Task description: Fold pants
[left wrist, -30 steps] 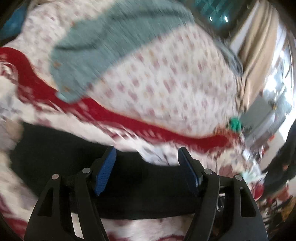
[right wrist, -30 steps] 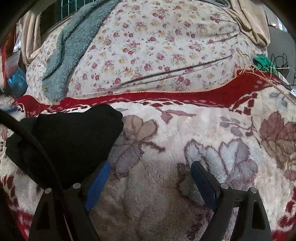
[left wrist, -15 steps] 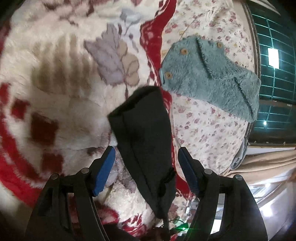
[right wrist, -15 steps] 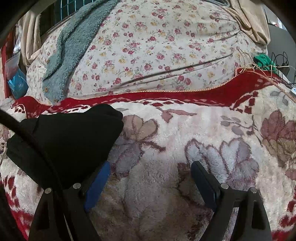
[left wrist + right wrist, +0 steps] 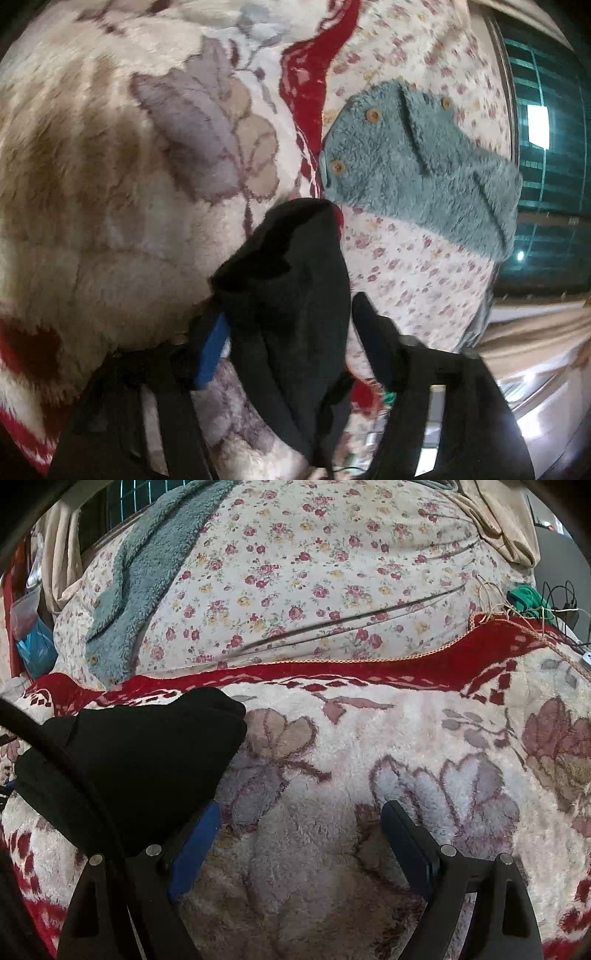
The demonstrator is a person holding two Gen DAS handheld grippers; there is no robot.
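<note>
Black pants (image 5: 291, 280) look soft, limp, light. My left hand-held gripper (image 5: 291, 332) has been closing around their bunched end; right hand-held gripper (image 5: 299, 845) stands released, empty.

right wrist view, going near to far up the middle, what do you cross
right gripper → plush blanket → red border → floral quilt
</note>
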